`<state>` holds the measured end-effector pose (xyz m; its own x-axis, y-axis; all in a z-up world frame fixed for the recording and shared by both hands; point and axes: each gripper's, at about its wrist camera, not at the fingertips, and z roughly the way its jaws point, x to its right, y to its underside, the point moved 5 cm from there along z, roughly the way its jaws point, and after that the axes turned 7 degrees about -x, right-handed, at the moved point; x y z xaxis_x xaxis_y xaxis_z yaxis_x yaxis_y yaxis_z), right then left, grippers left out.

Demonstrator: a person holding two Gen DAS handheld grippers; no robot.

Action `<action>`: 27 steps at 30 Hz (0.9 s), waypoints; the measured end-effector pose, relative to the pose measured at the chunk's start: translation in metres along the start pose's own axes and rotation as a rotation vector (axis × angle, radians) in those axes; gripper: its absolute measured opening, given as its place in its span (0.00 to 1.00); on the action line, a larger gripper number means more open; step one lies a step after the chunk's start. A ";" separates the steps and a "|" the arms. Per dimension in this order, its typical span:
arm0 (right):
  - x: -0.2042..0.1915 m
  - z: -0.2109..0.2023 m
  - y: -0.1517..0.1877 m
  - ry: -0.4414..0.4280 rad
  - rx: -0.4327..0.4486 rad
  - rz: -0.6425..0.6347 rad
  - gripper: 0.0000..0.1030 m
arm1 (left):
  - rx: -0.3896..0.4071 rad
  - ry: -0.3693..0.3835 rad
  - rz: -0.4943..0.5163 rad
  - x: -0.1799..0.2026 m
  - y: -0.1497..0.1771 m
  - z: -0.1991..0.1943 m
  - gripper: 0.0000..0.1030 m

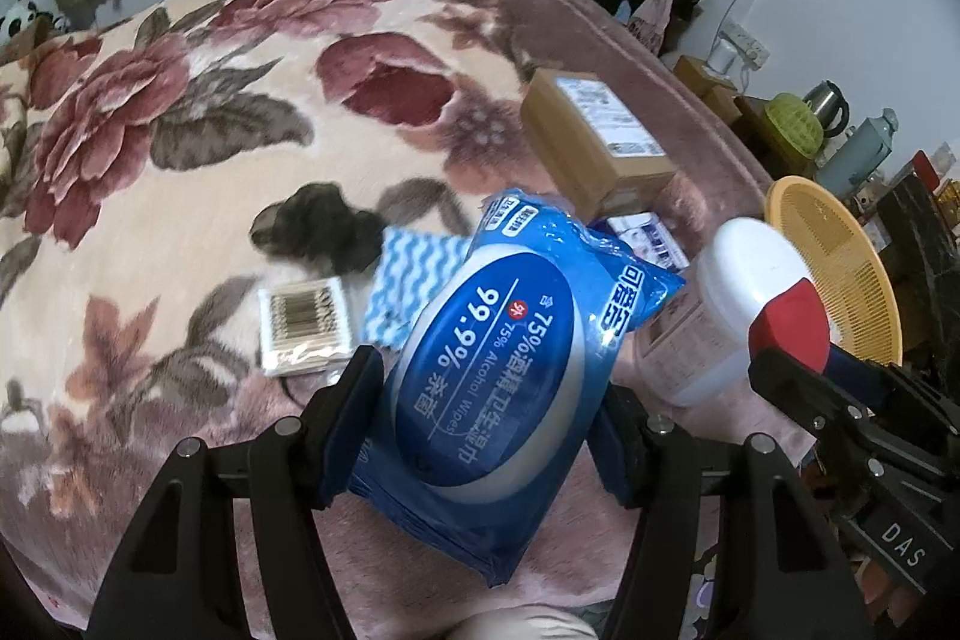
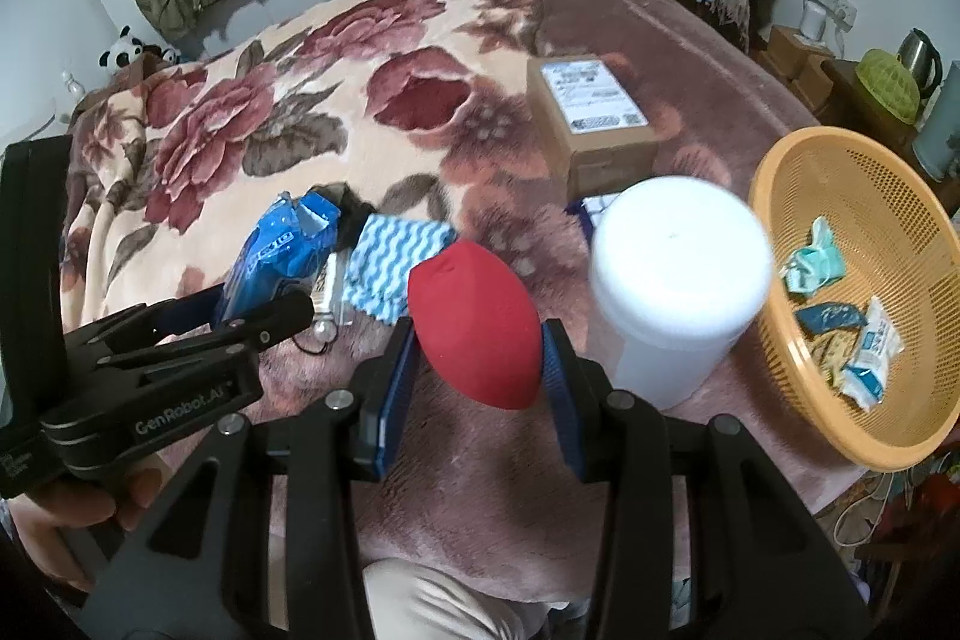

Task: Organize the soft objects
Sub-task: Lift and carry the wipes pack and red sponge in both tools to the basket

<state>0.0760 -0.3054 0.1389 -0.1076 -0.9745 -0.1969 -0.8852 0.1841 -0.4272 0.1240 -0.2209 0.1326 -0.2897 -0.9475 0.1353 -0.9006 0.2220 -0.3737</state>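
My left gripper (image 1: 489, 400) is shut on a blue pack of alcohol wipes (image 1: 504, 340), held above the floral blanket; the pack also shows in the right wrist view (image 2: 270, 256). My right gripper (image 2: 480, 358) is shut on a red egg-shaped sponge (image 2: 474, 322), seen too in the left wrist view (image 1: 792, 322). An orange basket (image 2: 774, 196) at the right bed edge holds several small soft packets (image 2: 864, 340). A blue-white wavy cloth (image 2: 396, 256) and a pack of cotton swabs (image 1: 303, 325) lie on the blanket.
A white lidded tub (image 2: 678, 280) stands between the sponge and the basket. A cardboard box (image 2: 594, 124) sits behind it, with a small printed packet (image 1: 648, 235) at its foot. A side table with a kettle (image 2: 921, 52) stands past the bed's right edge.
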 end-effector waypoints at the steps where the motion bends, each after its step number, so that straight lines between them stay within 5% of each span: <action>1: 0.003 -0.002 -0.002 0.000 0.004 0.003 0.41 | 0.005 0.000 0.009 0.006 -0.004 -0.001 0.63; 15: 0.073 -0.036 -0.019 0.026 0.084 0.099 0.41 | 0.031 0.034 0.130 0.096 -0.031 -0.007 0.63; 27: 0.149 -0.069 -0.014 0.092 0.137 0.224 0.41 | 0.032 0.147 0.253 0.201 -0.044 -0.010 0.63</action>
<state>0.0412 -0.4618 0.1768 -0.3403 -0.9139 -0.2215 -0.7660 0.4061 -0.4983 0.1025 -0.4186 0.1857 -0.5494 -0.8190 0.1653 -0.7840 0.4369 -0.4410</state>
